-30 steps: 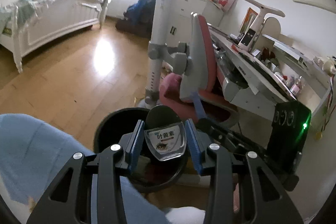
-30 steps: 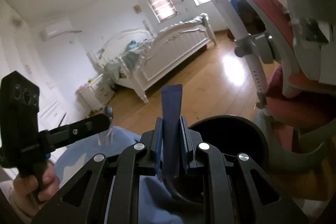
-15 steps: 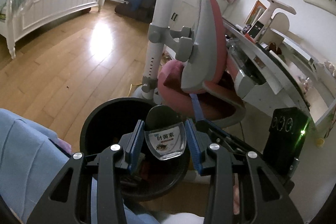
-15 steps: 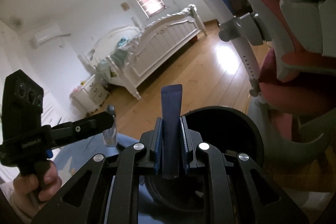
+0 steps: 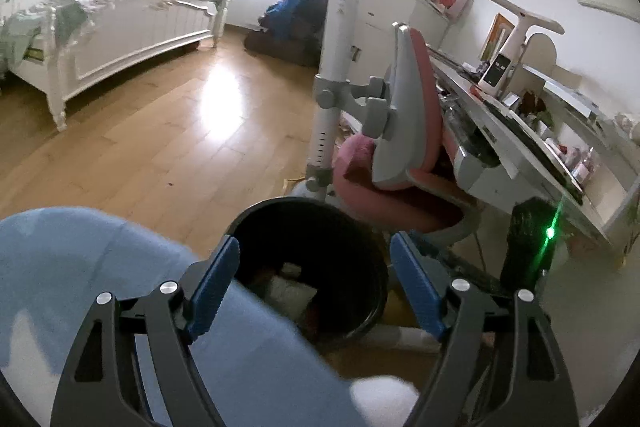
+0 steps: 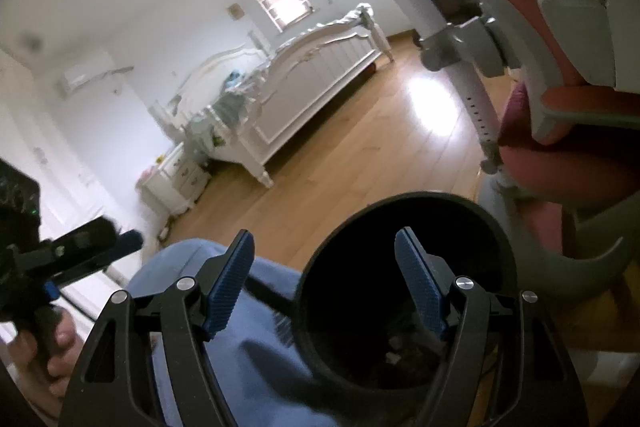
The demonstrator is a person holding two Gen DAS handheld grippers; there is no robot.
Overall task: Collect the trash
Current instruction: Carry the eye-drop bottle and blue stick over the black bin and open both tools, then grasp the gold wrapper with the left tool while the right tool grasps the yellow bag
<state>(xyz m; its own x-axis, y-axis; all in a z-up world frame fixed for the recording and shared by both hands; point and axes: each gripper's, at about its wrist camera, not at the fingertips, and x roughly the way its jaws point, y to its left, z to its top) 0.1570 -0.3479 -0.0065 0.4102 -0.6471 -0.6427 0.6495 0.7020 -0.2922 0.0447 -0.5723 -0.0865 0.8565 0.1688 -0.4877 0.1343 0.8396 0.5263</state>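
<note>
A black round trash bin stands on the wood floor just below both grippers, with pale scraps of trash inside. My left gripper is open and empty above the bin's mouth. My right gripper is open and empty, its right finger over the bin and its left finger over my blue-clad leg. The other hand-held gripper shows at the left of the right wrist view.
A pink and grey chair stands right behind the bin, next to a cluttered white desk. A white bed is across the wood floor. My blue trouser leg fills the lower left.
Both grippers have opened. The clear packet held in the left one and the dark blue strip held in the right one are gone from the fingers.
</note>
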